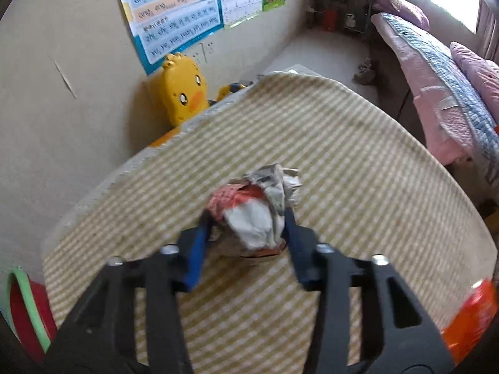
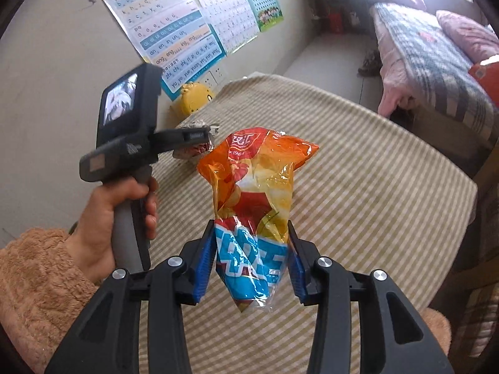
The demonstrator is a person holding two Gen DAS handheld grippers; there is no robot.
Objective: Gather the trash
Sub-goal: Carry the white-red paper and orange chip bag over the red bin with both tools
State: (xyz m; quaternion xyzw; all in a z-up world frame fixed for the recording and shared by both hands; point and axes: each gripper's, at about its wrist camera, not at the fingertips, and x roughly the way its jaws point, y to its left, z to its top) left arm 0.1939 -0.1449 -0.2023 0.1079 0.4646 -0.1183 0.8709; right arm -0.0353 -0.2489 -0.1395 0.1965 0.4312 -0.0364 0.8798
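- The left gripper (image 1: 248, 215) sits at the lower centre of its wrist view, its matte black plastic arms ending in blue ribbed fingers (image 1: 195, 252) that clamp a crumpled paper wad (image 1: 259, 208) from both sides.
- That wad is a creased, angular ball of grey-white paper with a red-printed patch on its left face; it fills the gap between the fingers, above the striped cloth (image 1: 358, 162).
- The cloth is a woven fabric in fine tan and cream stripes, spread flat across the middle of the frame, with a rounded far edge.
- The right gripper (image 2: 251, 233) occupies the lower centre of its own view, closed on a glossy snack bag (image 2: 255, 193) near the bag's lower end.
- The bag is thin crinkled plastic film, orange and yellow above, with a blue and white lettered band where the fingers pinch it; its top flares out wide and its bottom tapers to a twisted clear tail.
- At the left of the right wrist view, a bare hand (image 2: 118, 218) in a fuzzy brown sleeve (image 2: 34, 283) grips the left tool's grey handle.
- A smooth yellow duck-shaped plastic toy (image 1: 184, 88) stands against the wall at the upper left, beneath shiny paper wall charts (image 1: 174, 9).
- A bed with a quilted pink and blue-checked cover (image 1: 436, 87) runs along the upper right.
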